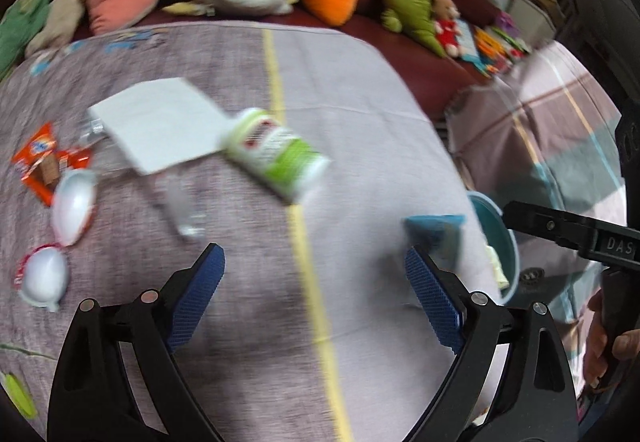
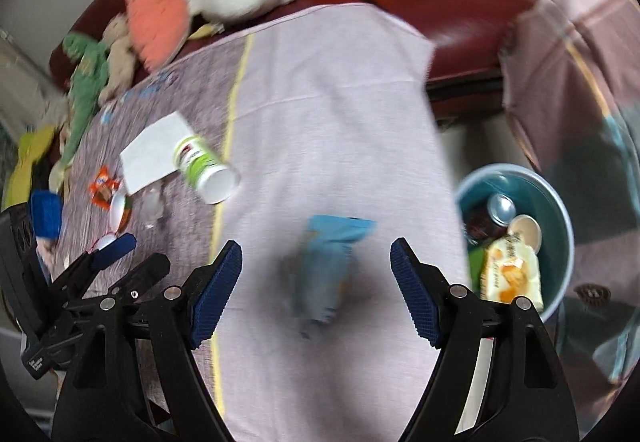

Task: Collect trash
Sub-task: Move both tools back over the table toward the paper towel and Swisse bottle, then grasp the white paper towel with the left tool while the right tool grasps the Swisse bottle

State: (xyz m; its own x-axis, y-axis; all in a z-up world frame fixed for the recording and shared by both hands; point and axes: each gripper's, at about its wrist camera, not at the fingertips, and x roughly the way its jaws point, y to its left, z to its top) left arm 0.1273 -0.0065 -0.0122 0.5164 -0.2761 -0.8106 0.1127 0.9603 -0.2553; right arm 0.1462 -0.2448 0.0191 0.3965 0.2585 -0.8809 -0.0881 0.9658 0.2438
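Since the blue packet [image 2: 328,266] lies between the right gripper's [image 2: 316,290] wide, empty fingers, it looks light, crinkly and soft; pinch across its middle. Left gripper [image 1: 316,298] wide, empty.

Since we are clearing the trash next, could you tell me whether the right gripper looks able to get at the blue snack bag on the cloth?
Probably yes: the right gripper is open above the blue snack bag, which lies alone on the cloth, nothing between them.
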